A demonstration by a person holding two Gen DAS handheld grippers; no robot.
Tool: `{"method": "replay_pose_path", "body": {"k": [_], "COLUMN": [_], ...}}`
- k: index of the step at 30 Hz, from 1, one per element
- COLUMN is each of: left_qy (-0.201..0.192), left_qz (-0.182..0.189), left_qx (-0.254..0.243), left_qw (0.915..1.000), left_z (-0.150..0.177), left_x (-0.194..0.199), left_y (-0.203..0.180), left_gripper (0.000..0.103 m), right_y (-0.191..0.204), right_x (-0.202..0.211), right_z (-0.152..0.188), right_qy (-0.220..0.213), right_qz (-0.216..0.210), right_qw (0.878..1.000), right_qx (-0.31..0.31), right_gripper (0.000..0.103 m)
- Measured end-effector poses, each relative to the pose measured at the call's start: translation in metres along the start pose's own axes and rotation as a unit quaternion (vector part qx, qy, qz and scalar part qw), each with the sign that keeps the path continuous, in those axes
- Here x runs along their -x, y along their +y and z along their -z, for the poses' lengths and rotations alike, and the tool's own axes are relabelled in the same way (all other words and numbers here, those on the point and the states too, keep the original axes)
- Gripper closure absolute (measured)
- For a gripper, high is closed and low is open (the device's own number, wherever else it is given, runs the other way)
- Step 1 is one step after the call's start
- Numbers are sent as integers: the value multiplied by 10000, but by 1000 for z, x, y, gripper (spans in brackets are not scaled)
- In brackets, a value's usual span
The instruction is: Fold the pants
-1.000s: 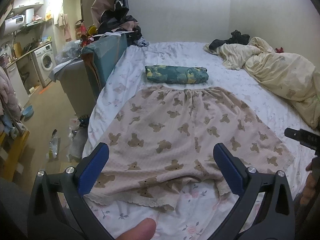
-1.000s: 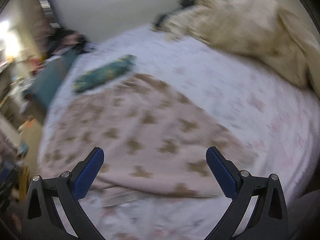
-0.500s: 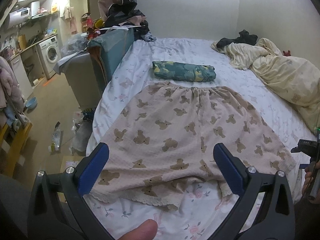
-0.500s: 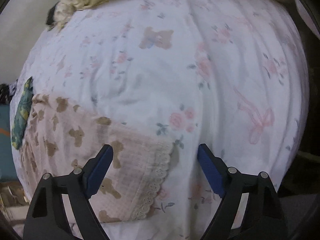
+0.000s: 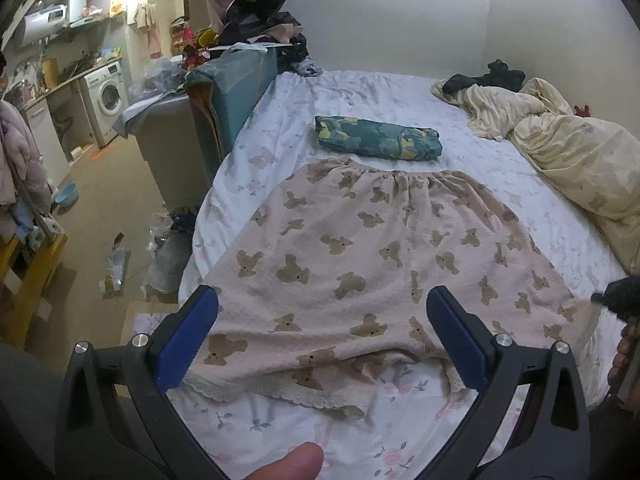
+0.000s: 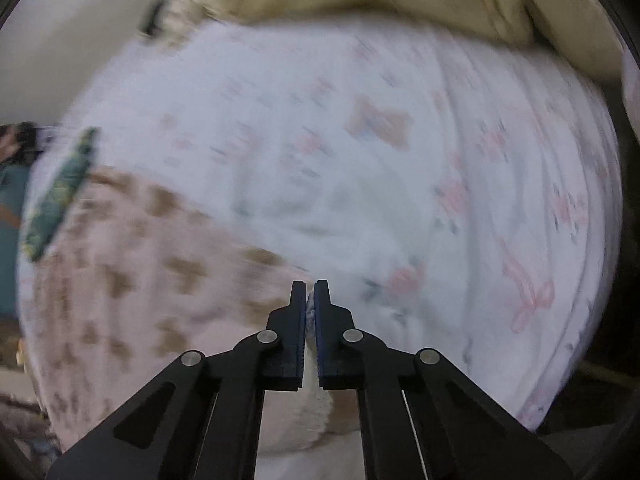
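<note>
Bare sheet (image 5: 472,92) beyond folded bundle (image 5: 376,138); quilt (image 5: 576,164) seemingly crowds right.

A small, cluttered home, bedroom and kitchen in one room. A bed (image 5: 400,92) with a floral sheet fills the right side, a rumpled cream duvet (image 5: 572,160) against the wall. To the left stand a washing machine (image 5: 106,96) under a counter, shelves, and piled clothes (image 5: 252,4).

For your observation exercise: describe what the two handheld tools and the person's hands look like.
Both the left tool and right tool have black angular frames with cut-out openings, silver round pivot bolts and blue finger pads. No cables or markings show. A bare thumb tip is visible; no sleeve.
</note>
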State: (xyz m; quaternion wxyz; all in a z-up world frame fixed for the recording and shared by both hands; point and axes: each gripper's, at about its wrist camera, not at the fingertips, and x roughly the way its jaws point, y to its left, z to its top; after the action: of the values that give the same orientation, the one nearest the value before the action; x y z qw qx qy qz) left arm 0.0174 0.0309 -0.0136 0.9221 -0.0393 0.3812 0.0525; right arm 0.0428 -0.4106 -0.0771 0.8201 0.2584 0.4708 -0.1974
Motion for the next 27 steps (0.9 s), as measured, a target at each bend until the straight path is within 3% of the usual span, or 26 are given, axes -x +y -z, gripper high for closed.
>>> {"method": "replay_pose_path", "body": {"k": [5,8,10,12,16,17,20,27], "left_qy": [16,45,175,302,572,634,954,1759], "left_qz": [-82,-258,-319,-408,-482,-464,-323,358], "left_qx": [-69,-183,-174,-157,-65,-52,-19,-62], "left_qw": [9999,9995,9992,9986,9972,9969,9949,9837], "left_z": [0,1,2,4,2,3,-2,-44], "left_x": [-1,-3,-8,-14,-28,-31,-46,-117], "left_y": [-2,-3,0,3,6,7,6,-33], "left_gripper": [0,0,0,0,0,0,0,1], "right_y": [56,95,123,156,199,202,203,189], "right_x": [49,62,71,58,40,39,35,29], "right_z": [10,28,50,81,157,168,183,164], "right_qy": [-624,-550,-229,652,1475,1566,1736,1769], "right_qz": [-1234,-2109,-2797,-3392,-3104,-3053,-2937,-3003], "right_qw": [9860,9635,9368,8979,8467,8407,8374,8607], "right_qx": [930,1553,2088,2730,4063,4189,4270,3712], "right_gripper": [100,100,100,100,100,100,100,100]}}
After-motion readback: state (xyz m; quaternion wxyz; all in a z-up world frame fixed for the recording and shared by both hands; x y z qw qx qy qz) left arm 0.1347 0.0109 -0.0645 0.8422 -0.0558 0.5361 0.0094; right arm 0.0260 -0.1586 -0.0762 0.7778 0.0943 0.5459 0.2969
